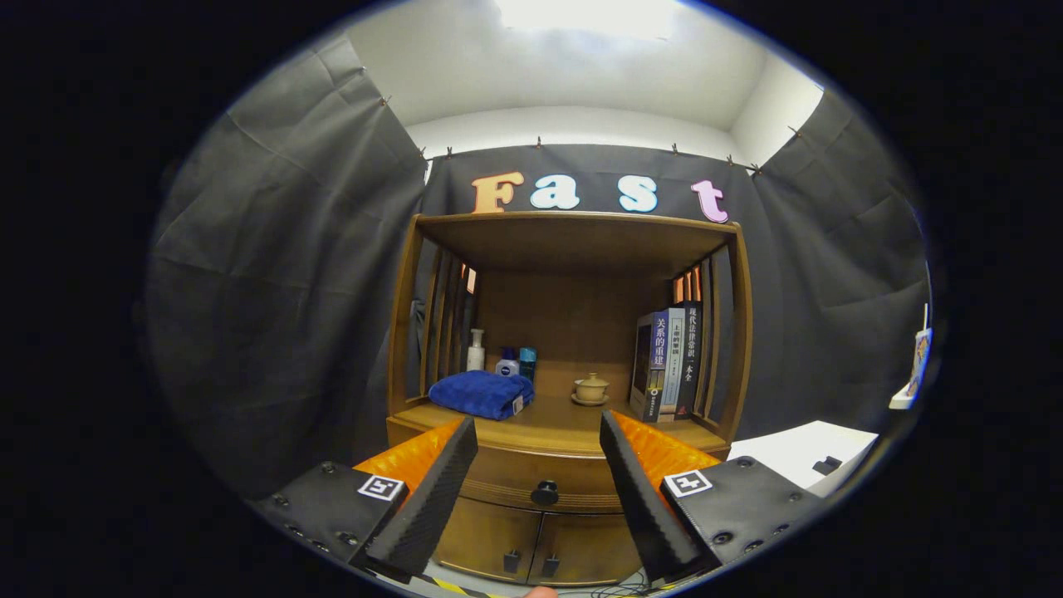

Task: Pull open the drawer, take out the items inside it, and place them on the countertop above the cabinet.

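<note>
The hand-held gripper is spread wide, holding nothing, short of the wooden cabinet. The drawer is shut, its dark knob centred between the fingers. Above the drawer, on the desk: bottles, a folded blue towel, a small lidded cup (on a saucer), then upright books.

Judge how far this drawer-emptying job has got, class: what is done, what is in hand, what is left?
Done: nothing yet. The drawer sits flush in the cabinet, still closed. In hand: the gripper is open, its fingers spread apart and empty, with the drawer knob seen between them, farther ahead. Left: pull the drawer open, lift out its contents, and set them on the countertop near the blue towel.
</note>
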The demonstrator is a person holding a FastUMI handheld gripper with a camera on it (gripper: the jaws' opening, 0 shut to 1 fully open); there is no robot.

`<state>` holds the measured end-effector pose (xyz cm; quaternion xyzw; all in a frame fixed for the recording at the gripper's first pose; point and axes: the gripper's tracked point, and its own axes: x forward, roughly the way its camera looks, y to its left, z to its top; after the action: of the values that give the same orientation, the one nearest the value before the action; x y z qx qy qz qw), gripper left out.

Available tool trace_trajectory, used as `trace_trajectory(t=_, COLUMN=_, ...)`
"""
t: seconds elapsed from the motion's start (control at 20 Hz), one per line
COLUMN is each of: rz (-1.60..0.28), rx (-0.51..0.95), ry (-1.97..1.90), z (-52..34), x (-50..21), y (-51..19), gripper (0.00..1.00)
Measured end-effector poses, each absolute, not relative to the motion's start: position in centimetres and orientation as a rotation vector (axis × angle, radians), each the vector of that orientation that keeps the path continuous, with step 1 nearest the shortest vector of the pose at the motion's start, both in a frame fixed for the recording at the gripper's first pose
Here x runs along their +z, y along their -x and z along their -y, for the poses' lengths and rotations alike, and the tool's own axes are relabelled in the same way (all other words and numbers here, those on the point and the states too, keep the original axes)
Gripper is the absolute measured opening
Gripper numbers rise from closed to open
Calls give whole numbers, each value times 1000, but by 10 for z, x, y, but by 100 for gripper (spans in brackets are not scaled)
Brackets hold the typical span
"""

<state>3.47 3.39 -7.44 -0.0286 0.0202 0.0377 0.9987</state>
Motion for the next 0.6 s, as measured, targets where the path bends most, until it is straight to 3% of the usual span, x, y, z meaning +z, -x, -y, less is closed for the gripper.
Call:
trace_trajectory(t=0.3, rz=-12, rx=1, ry=59, z=-15, x=-89, y=-49, gripper=98)
trace_trajectory(t=0.6, rz=-144, rx=-63, ry=66, z=-3, x=-187, y=-92, gripper=98)
